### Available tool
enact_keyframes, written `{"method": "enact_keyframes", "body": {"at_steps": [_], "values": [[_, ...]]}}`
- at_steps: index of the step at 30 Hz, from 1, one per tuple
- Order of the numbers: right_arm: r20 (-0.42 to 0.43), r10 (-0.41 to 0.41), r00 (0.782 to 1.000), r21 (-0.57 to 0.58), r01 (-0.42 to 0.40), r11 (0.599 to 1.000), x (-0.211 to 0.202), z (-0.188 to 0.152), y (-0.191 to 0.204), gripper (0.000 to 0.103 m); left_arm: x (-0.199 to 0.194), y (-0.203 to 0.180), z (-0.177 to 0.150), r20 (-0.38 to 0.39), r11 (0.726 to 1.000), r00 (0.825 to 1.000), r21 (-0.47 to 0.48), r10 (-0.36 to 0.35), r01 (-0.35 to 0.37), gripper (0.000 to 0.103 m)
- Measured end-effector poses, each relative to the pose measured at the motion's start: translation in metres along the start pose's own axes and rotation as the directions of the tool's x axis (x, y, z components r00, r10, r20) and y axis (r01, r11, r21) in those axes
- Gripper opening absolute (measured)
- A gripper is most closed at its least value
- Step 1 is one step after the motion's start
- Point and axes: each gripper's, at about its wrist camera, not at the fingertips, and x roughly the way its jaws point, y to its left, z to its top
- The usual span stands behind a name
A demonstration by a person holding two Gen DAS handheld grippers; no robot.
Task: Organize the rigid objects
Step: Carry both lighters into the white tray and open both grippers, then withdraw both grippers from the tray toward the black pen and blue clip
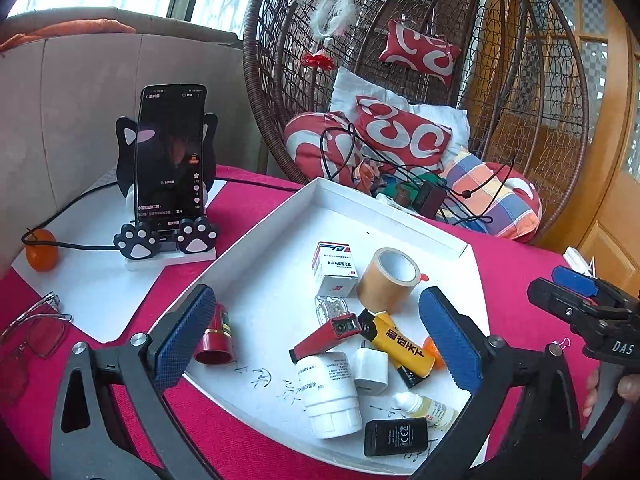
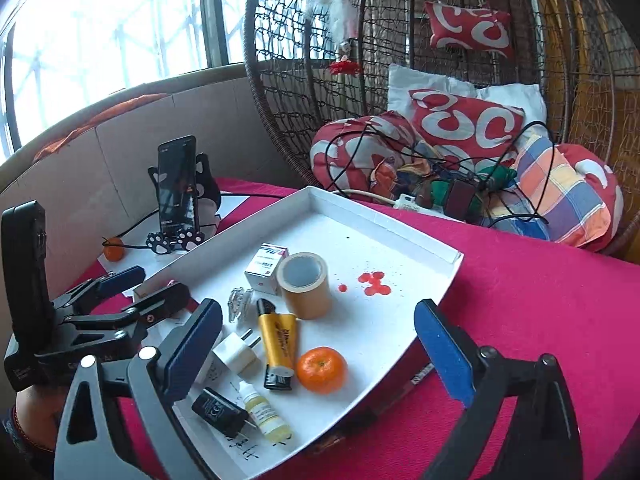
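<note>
A white tray [image 1: 392, 209] [image 2: 380, 211] on the red cloth holds several small items: a tan tape roll [image 1: 386, 278] [image 2: 304, 286], a white box [image 1: 335, 268], a yellow lighter [image 1: 398, 346] [image 2: 278, 344], a white plug [image 1: 370, 368], a white bottle [image 1: 330, 394], a black adapter [image 1: 396, 436], a dropper bottle [image 2: 264, 414] and an orange [image 2: 321, 369]. A red cylinder [image 1: 214, 338] lies by my left finger. My left gripper [image 1: 316, 293] [image 2: 148, 286] stands open over the tray's near-left side. My right gripper [image 2: 318, 306] [image 1: 576, 292] is open too, holding nothing.
A phone on a cat-paw stand [image 1: 170, 160] and a second orange [image 1: 41, 256] sit on white paper at the left, with glasses [image 1: 36, 328] nearer. A wicker hanging chair [image 1: 532, 128] with cushions and cables stands behind. A pen [image 2: 420, 376] lies beside the tray.
</note>
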Motion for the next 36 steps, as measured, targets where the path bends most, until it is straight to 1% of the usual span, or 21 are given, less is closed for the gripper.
{"method": "enact_keyframes", "body": {"at_steps": [2,3,5,6,8,13,17,19,22,23,24,25,27,29,30,31,32,33,34,35,36], "values": [[-0.045,-0.120,0.992,0.038,0.121,0.992,0.001,-0.008,-0.026,0.097,-0.002,-0.003,0.002,0.006,1.000,1.000,-0.004,-0.009,0.009,0.102],[-0.079,-0.159,0.984,0.062,0.164,0.985,0.006,-0.014,-0.039,0.097,-0.003,-0.004,0.003,0.010,1.000,1.000,-0.003,-0.013,0.014,0.102],[-0.154,-0.189,0.970,0.093,0.205,0.974,0.017,-0.028,-0.057,0.097,-0.005,-0.009,0.003,0.014,1.000,1.000,0.009,-0.018,0.018,0.102],[-0.183,-0.192,0.964,0.101,0.212,0.972,0.023,-0.034,-0.062,0.097,-0.006,-0.012,0.003,0.015,1.000,1.000,0.014,-0.019,0.019,0.102],[-0.212,-0.189,0.959,0.102,0.214,0.971,0.034,-0.043,-0.063,0.097,-0.007,-0.016,0.003,0.014,0.999,1.000,0.022,-0.025,0.025,0.102],[-0.232,-0.190,0.954,0.068,0.211,0.975,0.059,-0.048,-0.050,0.097,-0.010,-0.024,0.001,0.022,0.998,1.000,0.053,-0.022,0.020,0.103],[-0.260,-0.169,0.951,0.078,0.195,0.978,0.073,-0.050,-0.049,0.097,-0.011,-0.027,-0.001,0.023,0.998,0.999,0.064,-0.023,0.022,0.102],[-0.276,-0.137,0.951,0.126,0.177,0.976,0.076,-0.053,-0.055,0.097,-0.011,-0.030,-0.002,0.020,0.997,0.999,0.072,-0.029,0.027,0.103],[-0.276,-0.129,0.952,0.108,0.165,0.980,0.074,-0.054,-0.055,0.098,-0.010,-0.038,-0.004,0.012,0.995,0.999,0.093,-0.039,0.038,0.102],[-0.289,-0.145,0.946,0.078,0.174,0.982,0.073,-0.055,-0.054,0.098,-0.010,-0.040,-0.004,0.008,0.994,0.999,0.101,-0.044,0.043,0.103],[-0.303,-0.193,0.933,0.009,0.205,0.979,0.073,-0.059,-0.050,0.098,-0.010,-0.043,-0.005,0.006,0.993,0.999,0.109,-0.049,0.048,0.103],[-0.283,-0.205,0.937,-0.022,0.207,0.978,0.067,-0.062,-0.049,0.099,-0.011,-0.046,-0.006,0.005,0.992,0.998,0.117,-0.055,0.054,0.103],[-0.299,-0.236,0.925,-0.038,0.235,0.971,0.056,-0.066,-0.058,0.099,-0.012,-0.050,-0.007,0.005,0.989,0.998,0.129,-0.066,0.065,0.103],[-0.315,-0.296,0.902,-0.048,0.297,0.954,0.043,-0.068,-0.073,0.099,-0.012,-0.055,-0.006,0.002,0.988,0.997,0.137,-0.077,0.076,0.103],[-0.306,-0.313,0.899,-0.044,0.315,0.948,0.033,-0.069,-0.080,0.099,-0.012,-0.058,-0.007,0.000,0.986,0.996,0.142,-0.085,0.084,0.102],[-0.282,-0.293,0.913,-0.018,0.300,0.954,0.020,-0.069,-0.085,0.099,-0.012,-0.063,-0.008,-0.004,0.984,0.995,0.149,-0.096,0.096,0.103],[-0.246,-0.247,0.937,0.025,0.261,0.965,0.004,-0.067,-0.090,0.099,-0.012,-0.069,-0.009,-0.012,0.981,0.994,0.156,-0.113,0.113,0.103],[-0.198,-0.206,0.958,0.078,0.225,0.971,-0.014,-0.065,-0.095,0.099,-0.012,-0.076,-0.011,-0.026,0.976,0.990,0.162,-0.142,0.144,0.103],[-0.145,-0.195,0.970,0.126,0.213,0.969,-0.032,-0.064,-0.102,0.099,-0.013,-0.086,-0.014,-0.044,0.967,0.983,0.172,-0.181,0.186,0.103],[-0.096,-0.211,0.973,0.166,0.225,0.960,-0.049,-0.063,-0.109,0.099,-0.014,-0.099,-0.018,-0.065,0.955,0.973,0.189,-0.221,0.229,0.103],[-0.047,-0.244,0.969,0.209,0.248,0.946,-0.065,-0.064,-0.117,0.100,-0.015,-0.114,-0.023,-0.089,0.939,0.962,0.211,-0.258,0.271,0.103]]}}
